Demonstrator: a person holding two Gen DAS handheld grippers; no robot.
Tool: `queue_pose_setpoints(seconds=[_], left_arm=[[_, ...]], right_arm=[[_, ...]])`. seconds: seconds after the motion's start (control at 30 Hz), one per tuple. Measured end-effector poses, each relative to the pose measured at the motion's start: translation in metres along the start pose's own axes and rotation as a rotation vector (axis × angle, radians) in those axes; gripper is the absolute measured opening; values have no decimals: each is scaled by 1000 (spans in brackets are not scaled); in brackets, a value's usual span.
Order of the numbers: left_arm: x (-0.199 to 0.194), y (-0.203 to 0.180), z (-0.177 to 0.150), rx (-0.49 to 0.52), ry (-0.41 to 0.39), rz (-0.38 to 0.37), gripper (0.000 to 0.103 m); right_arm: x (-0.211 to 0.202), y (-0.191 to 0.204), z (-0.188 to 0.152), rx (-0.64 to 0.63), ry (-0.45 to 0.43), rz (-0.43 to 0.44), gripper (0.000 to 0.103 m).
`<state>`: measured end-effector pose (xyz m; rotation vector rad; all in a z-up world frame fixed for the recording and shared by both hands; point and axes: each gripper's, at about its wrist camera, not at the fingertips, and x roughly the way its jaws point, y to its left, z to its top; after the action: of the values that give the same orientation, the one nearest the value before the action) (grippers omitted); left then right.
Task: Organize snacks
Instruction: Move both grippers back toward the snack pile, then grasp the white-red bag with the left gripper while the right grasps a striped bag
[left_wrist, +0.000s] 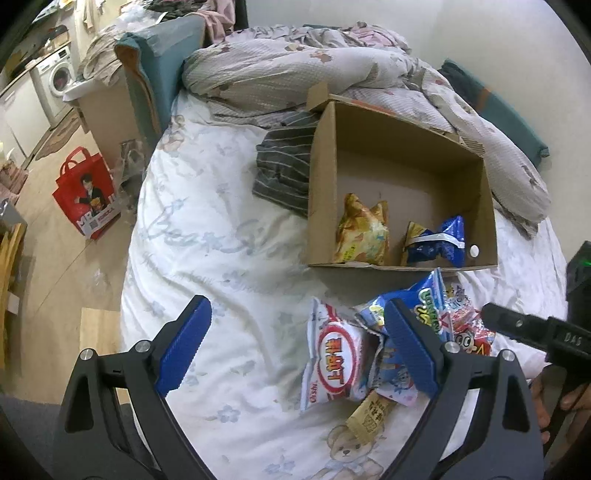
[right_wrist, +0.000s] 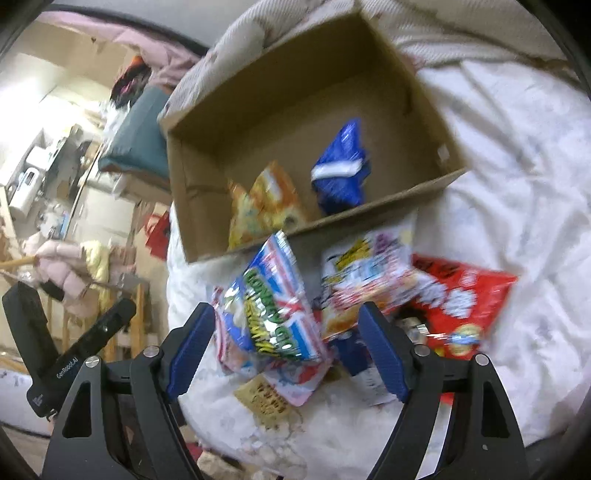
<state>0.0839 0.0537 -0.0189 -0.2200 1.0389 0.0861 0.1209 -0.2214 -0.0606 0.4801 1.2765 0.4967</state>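
Left wrist view: left claw and right claw both gape empty above the snack pile, lower centre; lower squarely over one packet, then carry it to the cardboard box.

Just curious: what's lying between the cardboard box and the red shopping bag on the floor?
In the left wrist view, only bare bedsheet, then floor, lies between the box and bag.

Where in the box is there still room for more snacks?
The cardboard box has bare floor across its far half, behind the yellow bag and the blue bag. The near wall is crowded by those two. The snack pile crowds the bedsheet outside.
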Motion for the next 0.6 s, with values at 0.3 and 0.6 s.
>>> queue_pose_setpoints(seconds=[0.3,0.6], left_arm=[[12,19,-3,-85,53,7,93],[17,21,-7,-97,72,10,93]], right_arm=[[64,21,5,-111,131,-73,82],[78,31,-5,-169,160,-99,48]])
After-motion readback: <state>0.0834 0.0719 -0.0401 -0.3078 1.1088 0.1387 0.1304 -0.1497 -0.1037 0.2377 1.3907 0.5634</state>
